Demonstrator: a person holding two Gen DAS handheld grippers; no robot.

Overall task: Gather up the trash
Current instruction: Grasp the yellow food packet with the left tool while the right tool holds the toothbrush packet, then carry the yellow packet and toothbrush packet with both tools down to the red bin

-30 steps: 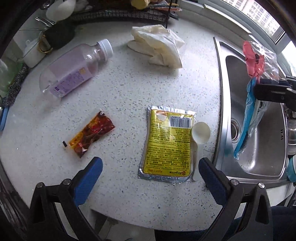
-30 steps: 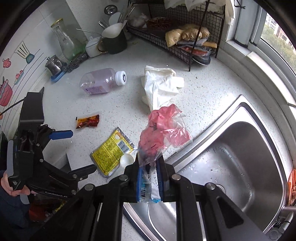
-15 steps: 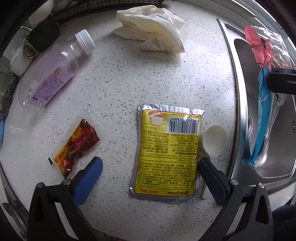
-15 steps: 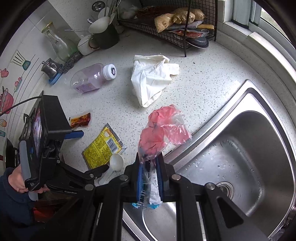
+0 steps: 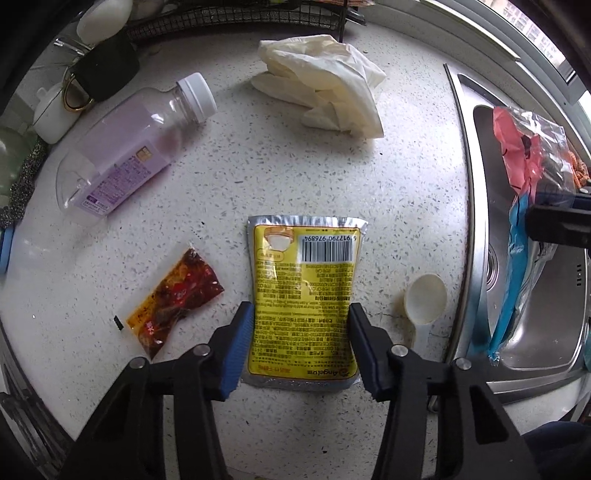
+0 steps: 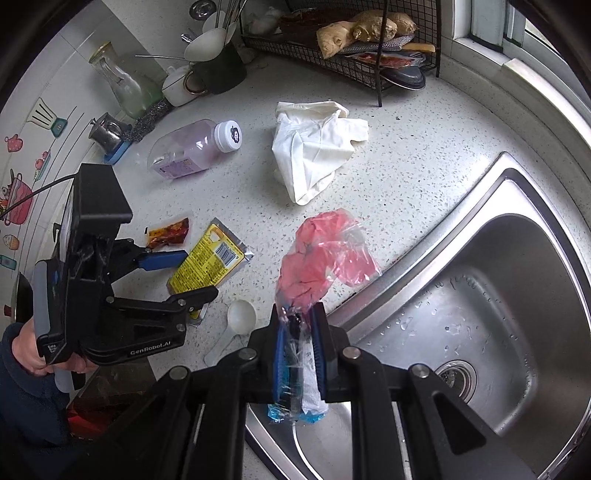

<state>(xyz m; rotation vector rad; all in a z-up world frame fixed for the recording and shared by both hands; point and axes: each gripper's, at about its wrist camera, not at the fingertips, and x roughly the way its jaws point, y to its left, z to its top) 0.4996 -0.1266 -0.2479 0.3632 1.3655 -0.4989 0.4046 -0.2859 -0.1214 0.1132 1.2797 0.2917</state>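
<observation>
I see a speckled white counter (image 6: pixel 424 155) with a steel sink (image 6: pixel 517 295) set into it. At the back stand a black wire rack (image 6: pixel 369 70) holding ginger (image 6: pixel 354 31), a dark utensil cup (image 6: pixel 221 70), a glass jar (image 6: pixel 122 88) and a white mug (image 6: pixel 177 86).

Glossy foil pouch (image 5: pixel 303 295) — speckled stone counter (image 5: pixel 406 184), brushed-steel sink (image 6: pixel 498 295).

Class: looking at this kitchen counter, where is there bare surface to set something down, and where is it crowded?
Bare counter lies between the bottle, white bag and yellow pouch, and between the white bag and sink. Crowded: around the sauce packet, pouch and spoon, and by the back rack.
</observation>
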